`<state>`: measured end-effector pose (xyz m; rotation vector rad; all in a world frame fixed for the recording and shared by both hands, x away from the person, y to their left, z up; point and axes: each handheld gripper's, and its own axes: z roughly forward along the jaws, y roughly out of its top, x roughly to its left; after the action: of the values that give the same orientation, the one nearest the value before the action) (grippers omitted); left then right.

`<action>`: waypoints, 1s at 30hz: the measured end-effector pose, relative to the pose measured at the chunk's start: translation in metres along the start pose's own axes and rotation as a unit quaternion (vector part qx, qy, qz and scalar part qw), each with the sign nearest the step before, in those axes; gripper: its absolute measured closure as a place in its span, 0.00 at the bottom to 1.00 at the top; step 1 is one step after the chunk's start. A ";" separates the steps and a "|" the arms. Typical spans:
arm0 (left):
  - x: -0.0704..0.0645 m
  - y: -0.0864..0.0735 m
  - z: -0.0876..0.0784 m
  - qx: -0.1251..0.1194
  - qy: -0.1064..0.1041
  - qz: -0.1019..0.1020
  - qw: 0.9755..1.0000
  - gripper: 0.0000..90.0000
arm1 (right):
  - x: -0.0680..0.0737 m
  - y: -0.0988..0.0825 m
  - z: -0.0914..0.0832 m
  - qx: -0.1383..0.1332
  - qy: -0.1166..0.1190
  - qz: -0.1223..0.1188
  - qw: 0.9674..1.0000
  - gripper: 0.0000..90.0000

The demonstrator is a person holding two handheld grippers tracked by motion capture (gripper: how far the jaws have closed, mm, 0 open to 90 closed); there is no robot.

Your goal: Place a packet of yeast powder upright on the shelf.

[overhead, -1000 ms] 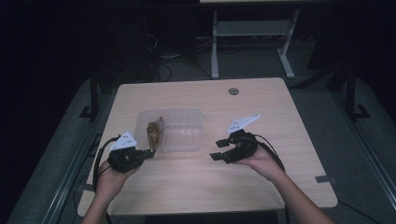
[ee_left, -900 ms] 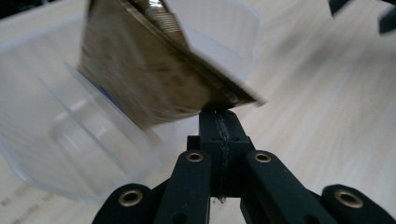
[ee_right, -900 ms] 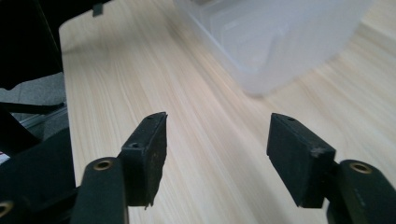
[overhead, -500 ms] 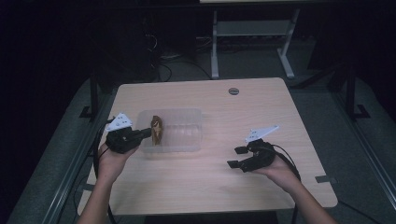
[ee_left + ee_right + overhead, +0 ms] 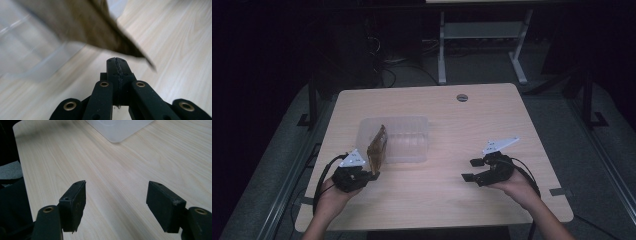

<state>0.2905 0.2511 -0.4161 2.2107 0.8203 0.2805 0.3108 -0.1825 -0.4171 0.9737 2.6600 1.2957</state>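
Pale wooden table (image 5: 437, 200) under dim light, brown sheet lifted out of the clear plastic tray (image 5: 404, 137).
Left gripper (image 5: 368, 175) stayed clenched on the brown sheet's (image 5: 377, 147) lower edge, which had come nearer the person, standing upright just beyond its jaws. Right gripper (image 5: 470, 169) had drifted away from the tray, jaws just released wider, nothing between them.

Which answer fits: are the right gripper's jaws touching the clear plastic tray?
Apart. The high view shows the right gripper separated from the clear plastic tray by bare table.
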 end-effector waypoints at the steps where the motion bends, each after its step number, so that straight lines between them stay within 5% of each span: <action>1: 0.001 0.004 0.001 -0.014 0.003 0.002 1.000 1.00 | 0.000 0.000 0.001 0.002 -0.001 0.003 1.000 0.35; 6: 0.010 0.029 -0.010 -0.098 0.022 -0.012 0.995 1.00 | -0.002 -0.002 0.001 0.001 -0.002 0.002 1.000 0.35; 19: 0.038 0.065 -0.003 -0.143 0.057 -0.020 0.988 1.00 | -0.010 -0.005 0.000 0.003 -0.008 0.010 1.000 0.35; 30: 0.009 0.037 -0.017 -0.091 0.000 -0.016 0.996 0.92 | -0.010 -0.008 -0.005 0.000 -0.016 0.008 1.000 0.35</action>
<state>0.3074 0.2483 -0.3782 2.0257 0.7967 0.3278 0.3135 -0.1954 -0.4223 1.0101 2.6332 1.2732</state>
